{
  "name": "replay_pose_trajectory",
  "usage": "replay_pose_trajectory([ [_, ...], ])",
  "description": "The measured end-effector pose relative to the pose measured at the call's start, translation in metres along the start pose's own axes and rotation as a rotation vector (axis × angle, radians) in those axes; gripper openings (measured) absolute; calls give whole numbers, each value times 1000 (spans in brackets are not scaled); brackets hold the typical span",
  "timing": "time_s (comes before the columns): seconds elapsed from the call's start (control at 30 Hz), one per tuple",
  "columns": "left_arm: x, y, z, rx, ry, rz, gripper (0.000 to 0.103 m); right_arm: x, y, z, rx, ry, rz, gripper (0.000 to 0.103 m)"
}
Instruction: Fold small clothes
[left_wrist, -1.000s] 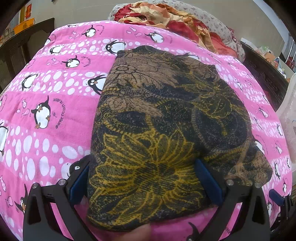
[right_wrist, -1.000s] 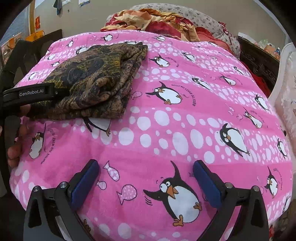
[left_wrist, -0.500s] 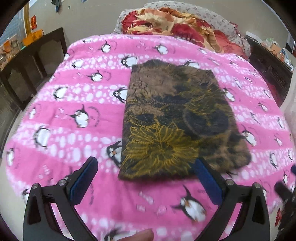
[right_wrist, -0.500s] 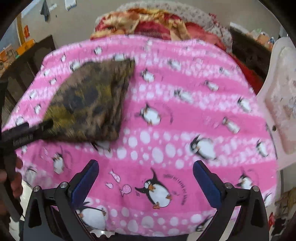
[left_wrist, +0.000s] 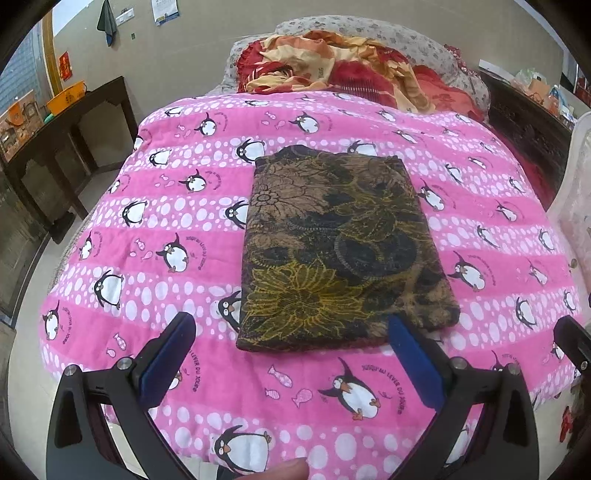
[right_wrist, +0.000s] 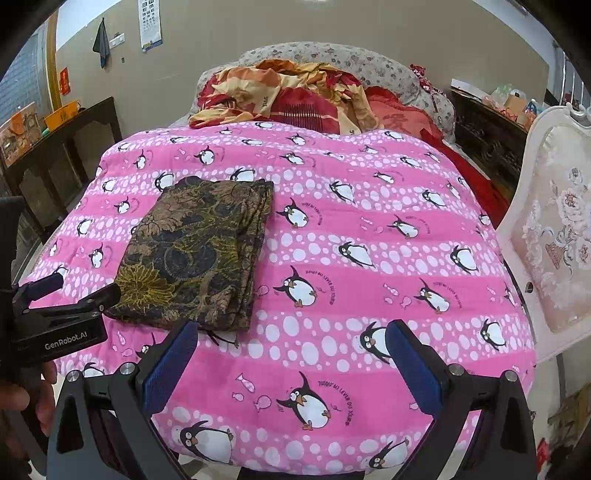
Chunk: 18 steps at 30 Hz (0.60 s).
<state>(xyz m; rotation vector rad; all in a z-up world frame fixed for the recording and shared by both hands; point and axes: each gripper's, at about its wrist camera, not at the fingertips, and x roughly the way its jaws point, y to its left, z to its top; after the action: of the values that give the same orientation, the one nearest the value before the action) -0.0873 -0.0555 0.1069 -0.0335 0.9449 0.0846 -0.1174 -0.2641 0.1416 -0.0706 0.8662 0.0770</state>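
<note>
Since the bed serves as the folding surface, a pink penguin-print quilt (left_wrist: 155, 236) is spread flat across most of it, giving a broad, soft, level base. At the far end a heap of red and orange bedding (left_wrist: 332, 70) is bunched against a floral pillow (right_wrist: 369, 70), probably pushed there to free the working area. A pale upholstered chair (right_wrist: 554, 240) stands just beside the bed's right edge, and a dark wooden side table (left_wrist: 55, 155) stands off to the left.

On the quilt, left of centre in the right wrist view, lies the folded garment (left_wrist: 332, 251), a dark cloth with brown and yellow floral print. It rests as a neat rectangle, its stacked layer edges showing along the right side, which suggests the folding of this piece is complete or nearly so.

Nearest the cameras, the left gripper (left_wrist: 295, 358) hovers just short of the garment's near edge, its blue-padded jaws spread wide with nothing between them. The right gripper (right_wrist: 291, 362) hangs over bare quilt to the garment's right, equally wide apart and empty. Both appear held back so the cloth can settle undisturbed.
</note>
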Motion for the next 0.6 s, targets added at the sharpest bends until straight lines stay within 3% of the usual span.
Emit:
replay_pose_trajectory([
  [0.6,-2,-1,-5,1,5,-21,103,9,6,-1,-7,40,-7,103],
])
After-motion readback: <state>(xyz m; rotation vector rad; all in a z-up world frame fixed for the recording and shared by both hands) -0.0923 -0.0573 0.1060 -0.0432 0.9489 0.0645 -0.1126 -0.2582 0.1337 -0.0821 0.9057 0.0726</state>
